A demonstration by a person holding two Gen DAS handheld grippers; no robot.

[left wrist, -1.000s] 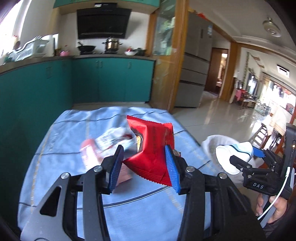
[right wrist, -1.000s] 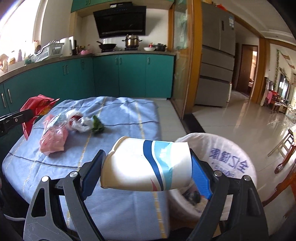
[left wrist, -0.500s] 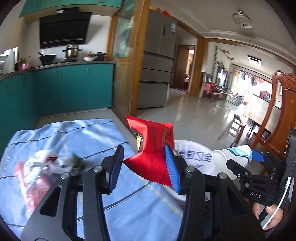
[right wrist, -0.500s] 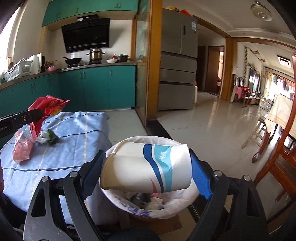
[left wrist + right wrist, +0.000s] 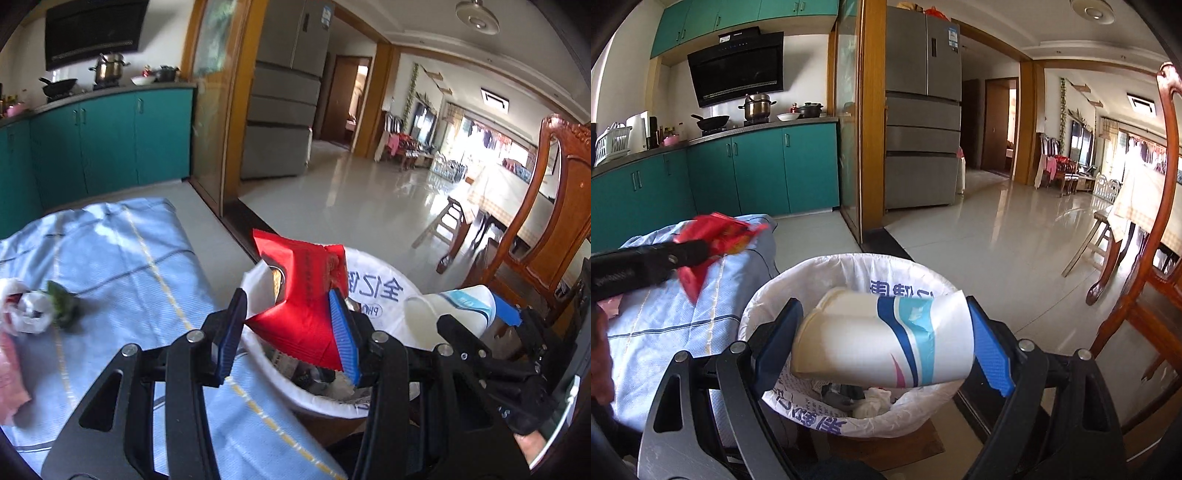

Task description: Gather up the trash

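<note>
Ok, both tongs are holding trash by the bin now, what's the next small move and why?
Probably open the right tongs first. The paper cup they pinch hangs directly above the lined trash bin, so it should drop inside. The left tongs hold the red wrapper nearer the bin's rim beside the table.

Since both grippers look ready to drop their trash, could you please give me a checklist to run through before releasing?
1. Left gripper grips the red wrapper: ok.
2. Right gripper grips the paper cup: ok.
3. Cup above the bin's white liner: ok.
4. Wrapper wholly above the bin opening: cannot tell; it hangs near the table-side rim.
5. Room left in the bin: ok.
6. Table cleared: not ok; a crumpled bag remains.
</note>
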